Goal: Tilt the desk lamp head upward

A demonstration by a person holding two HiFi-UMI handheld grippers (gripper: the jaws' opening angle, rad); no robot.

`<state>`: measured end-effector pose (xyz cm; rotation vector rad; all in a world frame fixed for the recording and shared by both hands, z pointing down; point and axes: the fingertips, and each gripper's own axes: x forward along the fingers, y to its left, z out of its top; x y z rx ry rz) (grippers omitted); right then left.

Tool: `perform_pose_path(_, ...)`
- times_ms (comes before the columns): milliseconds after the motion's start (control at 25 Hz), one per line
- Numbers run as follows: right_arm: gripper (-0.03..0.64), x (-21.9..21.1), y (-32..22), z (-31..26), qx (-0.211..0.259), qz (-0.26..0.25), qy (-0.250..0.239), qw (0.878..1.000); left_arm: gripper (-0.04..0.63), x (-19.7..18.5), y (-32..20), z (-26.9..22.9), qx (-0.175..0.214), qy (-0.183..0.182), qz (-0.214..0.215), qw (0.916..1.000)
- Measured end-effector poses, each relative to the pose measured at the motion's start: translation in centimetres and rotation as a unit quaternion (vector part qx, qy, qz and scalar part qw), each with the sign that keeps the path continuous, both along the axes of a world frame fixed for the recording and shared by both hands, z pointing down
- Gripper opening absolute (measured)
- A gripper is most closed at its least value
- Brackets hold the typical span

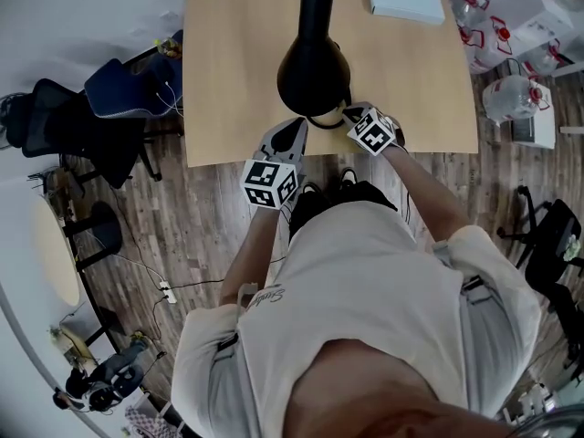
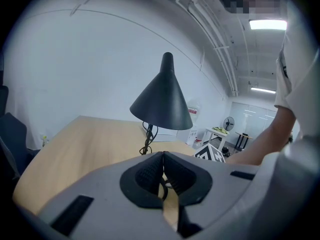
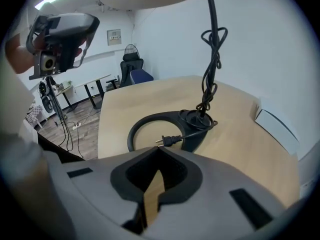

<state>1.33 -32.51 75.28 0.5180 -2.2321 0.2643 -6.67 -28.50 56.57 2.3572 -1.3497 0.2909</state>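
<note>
Left gripper (image 2: pixel 162 156) and right gripper (image 3: pixel 159 151) both pinched shut, empty | my worry: nudging lamp head (image 2: pixel 162 101) up drags its base (image 3: pixel 152 115) off the near desk (image 1: pixel 228 80) edge

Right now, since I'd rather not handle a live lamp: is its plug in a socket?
No, the plug lies loose at the lamp base, with its prongs bare and no socket around them.

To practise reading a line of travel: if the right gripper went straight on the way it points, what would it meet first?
Probably the plug, lying on the ring-shaped lamp base just ahead of the right gripper; depth is hard to judge.
</note>
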Motion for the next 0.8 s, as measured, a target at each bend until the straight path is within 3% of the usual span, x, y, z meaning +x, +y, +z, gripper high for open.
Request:
perform_pose_path(320, -0.005, 0.8, -0.4, 2.1, -0.039, 0.015, 0.035, 0.999, 0.014, -0.1, -0.8, 0.5, -0.004, 0.005, -0.021, 0.9998)
perform_pose_path(560, -0.005, 0.6, -0.6, 2.3, -0.063, 0.027, 0.012, 0.998, 0.014, -0.3, -1.5, 0.3, 0.002, -0.001, -0.024, 0.9997)
perform_pose_path(800, -0.005, 0.6, -0.8, 2.6, -0.058, 0.031, 0.007, 0.998, 0.014, 0.9, -1.5, 0.0, 0.017, -0.003, -0.016, 0.9997)
